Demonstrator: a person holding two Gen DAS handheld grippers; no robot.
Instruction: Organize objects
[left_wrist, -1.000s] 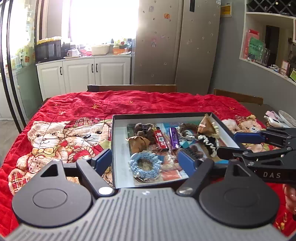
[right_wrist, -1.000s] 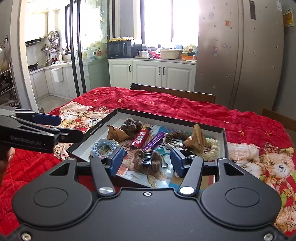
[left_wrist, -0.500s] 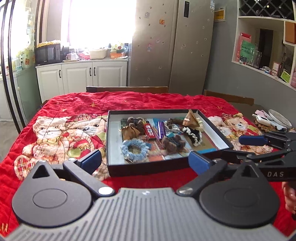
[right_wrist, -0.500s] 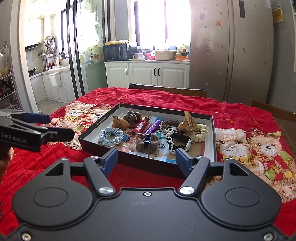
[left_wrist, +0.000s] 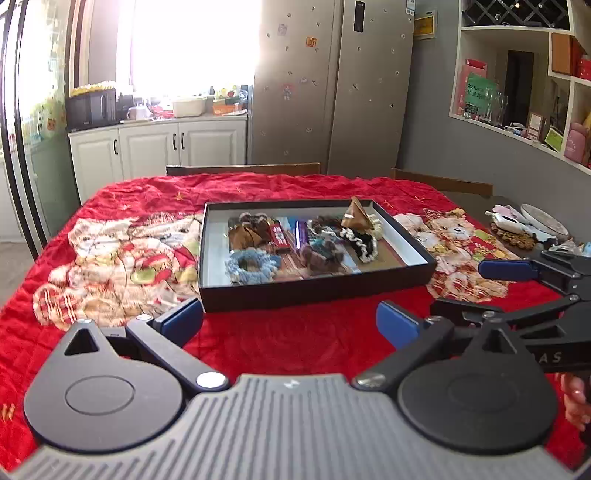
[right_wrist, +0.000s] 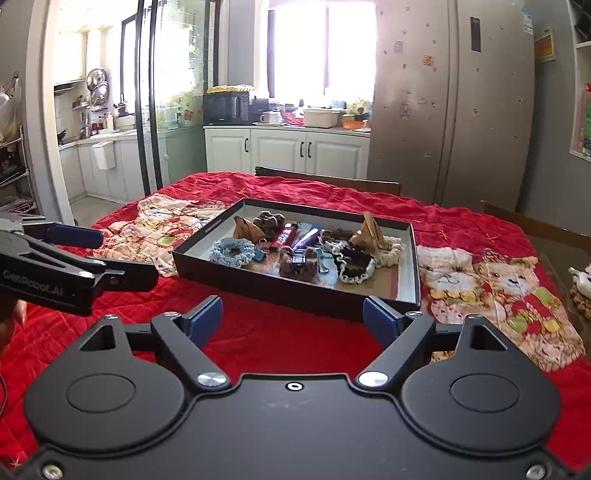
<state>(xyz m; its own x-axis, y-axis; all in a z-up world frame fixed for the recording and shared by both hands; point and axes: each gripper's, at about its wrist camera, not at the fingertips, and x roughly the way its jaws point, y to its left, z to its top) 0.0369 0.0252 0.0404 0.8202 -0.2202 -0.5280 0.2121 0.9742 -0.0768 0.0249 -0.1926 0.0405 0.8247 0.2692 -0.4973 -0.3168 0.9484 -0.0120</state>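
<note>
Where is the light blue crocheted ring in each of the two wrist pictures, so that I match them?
Left wrist view: the light blue crocheted ring lies in the near left part of the black tray, centre of the picture.
Right wrist view: the ring lies at the tray's left end, left of centre.
Shared landmark: the red snack bar just beyond it.

**A home kitchen with a dining table**

White cabinets (right_wrist: 288, 151) carry a microwave (right_wrist: 227, 107) on the counter's left end; a steel refrigerator (right_wrist: 450, 110) stands beside them (magnets dot it), and a red bear-print cloth (right_wrist: 480, 229) covers the table.
</note>
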